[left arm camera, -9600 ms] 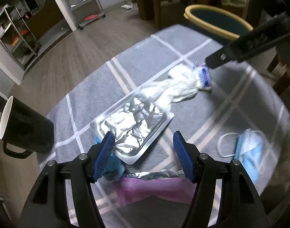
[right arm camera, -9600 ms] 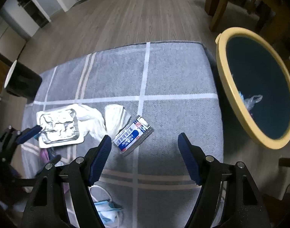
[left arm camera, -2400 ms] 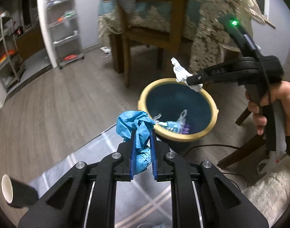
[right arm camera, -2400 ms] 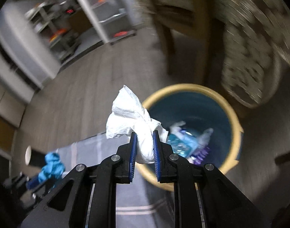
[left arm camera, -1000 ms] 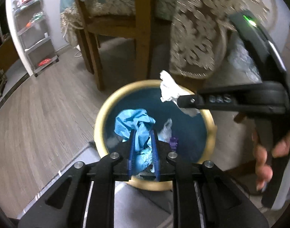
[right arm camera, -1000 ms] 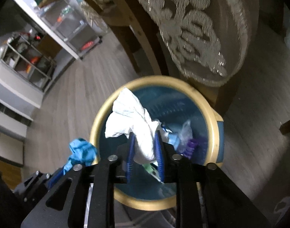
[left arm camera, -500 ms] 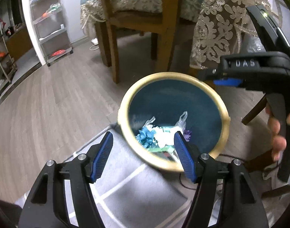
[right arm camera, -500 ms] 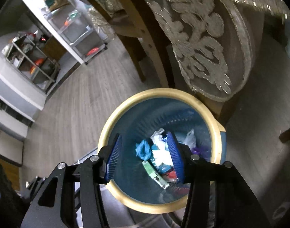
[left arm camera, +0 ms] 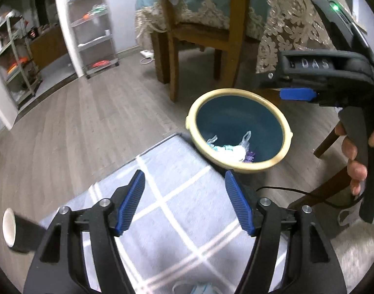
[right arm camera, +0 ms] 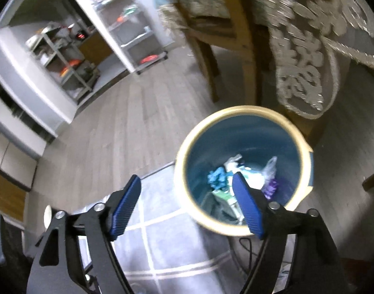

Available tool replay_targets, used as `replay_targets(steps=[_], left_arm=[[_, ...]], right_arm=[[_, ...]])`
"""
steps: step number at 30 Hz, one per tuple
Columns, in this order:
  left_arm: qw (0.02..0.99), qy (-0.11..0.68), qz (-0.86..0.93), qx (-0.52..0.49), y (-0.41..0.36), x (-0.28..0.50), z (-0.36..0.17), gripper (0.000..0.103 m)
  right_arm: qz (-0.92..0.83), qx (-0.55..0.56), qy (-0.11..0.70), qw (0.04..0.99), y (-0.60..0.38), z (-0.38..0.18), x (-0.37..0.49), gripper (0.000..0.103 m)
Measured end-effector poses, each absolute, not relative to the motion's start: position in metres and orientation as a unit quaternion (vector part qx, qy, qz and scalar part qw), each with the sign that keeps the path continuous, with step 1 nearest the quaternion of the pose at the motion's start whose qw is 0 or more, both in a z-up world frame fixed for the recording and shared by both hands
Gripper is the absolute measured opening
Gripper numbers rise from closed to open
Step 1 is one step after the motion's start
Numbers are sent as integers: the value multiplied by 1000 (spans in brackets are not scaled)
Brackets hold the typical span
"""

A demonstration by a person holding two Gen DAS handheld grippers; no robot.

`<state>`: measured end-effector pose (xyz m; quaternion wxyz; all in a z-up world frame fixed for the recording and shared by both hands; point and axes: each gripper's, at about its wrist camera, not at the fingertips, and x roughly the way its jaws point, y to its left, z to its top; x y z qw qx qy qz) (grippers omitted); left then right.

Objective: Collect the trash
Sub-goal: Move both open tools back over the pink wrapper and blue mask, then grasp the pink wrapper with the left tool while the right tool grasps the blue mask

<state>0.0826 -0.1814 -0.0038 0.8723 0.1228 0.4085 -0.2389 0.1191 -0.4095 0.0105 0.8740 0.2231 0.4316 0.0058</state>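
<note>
Beyond the grey checked cloth (left arm camera: 177,210), crumpled white and blue trash (right arm camera: 226,176) fills the bin (right arm camera: 184,147); both grippers, left (left arm camera: 184,197) and right (right arm camera: 187,204), just spread, empty.

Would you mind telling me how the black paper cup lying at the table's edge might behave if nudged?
The black paper cup with white inside lies on its side, so it would probably roll. It looks like thin paper, likely light and crushable. Near the grey checked tablecloth edge, it may fall off.
</note>
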Motion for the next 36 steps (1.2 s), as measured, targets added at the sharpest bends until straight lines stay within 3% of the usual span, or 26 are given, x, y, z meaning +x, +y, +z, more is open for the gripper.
replay_targets(steps=[8,14,28,29,33,36], left_arm=[[882,431,-175,77,-78,34,1,81],[882,449,-131,54,-21,10,-13,84],[848,514,-96,82,-7,4,-89,84],[842,522,-98,92,-10,4,-96,84],[828,539,-101,120,-17,3,-113,84],[817,553,-105,123,-18,3,-123,82]], right_arm=[[43,171,437,882,-331,15,77,91],[60,138,457,877,-283,-1,44,92],[46,116,547,827,-234,-64,2,91],[44,115,557,822,-234,-69,2,90],[43,113,593,796,-234,-89,1,63],[61,102,618,777,-225,-103,-1,54]])
